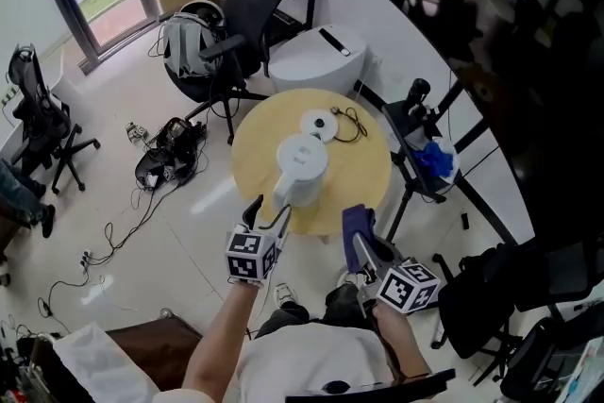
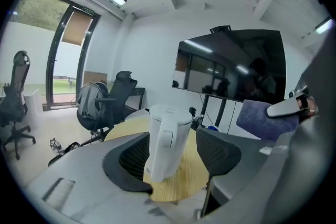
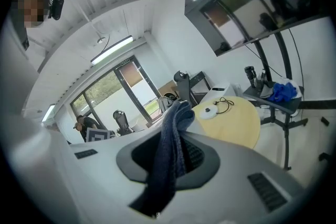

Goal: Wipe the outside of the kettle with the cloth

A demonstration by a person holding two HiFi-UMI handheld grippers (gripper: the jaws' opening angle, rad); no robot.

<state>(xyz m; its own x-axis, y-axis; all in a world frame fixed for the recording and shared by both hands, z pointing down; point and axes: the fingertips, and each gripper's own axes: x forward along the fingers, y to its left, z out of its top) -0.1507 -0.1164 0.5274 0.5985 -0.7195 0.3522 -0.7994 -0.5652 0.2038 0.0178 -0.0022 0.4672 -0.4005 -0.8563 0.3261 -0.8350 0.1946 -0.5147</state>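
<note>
A white kettle stands on the near side of a round yellow table. Its round white base lies apart, further back on the tabletop. My left gripper hovers at the table's near edge just short of the kettle and is open. In the left gripper view the kettle stands upright beyond the spread jaws of the left gripper, and nothing is between them. My right gripper is off the table's near right edge, shut on a dark blue cloth. That cloth hangs folded from its jaws.
A black cable lies by the base. Black office chairs with a backpack stand behind the table, another chair at the left. A dark screen on a stand fills the right. Cables and a bag litter the floor.
</note>
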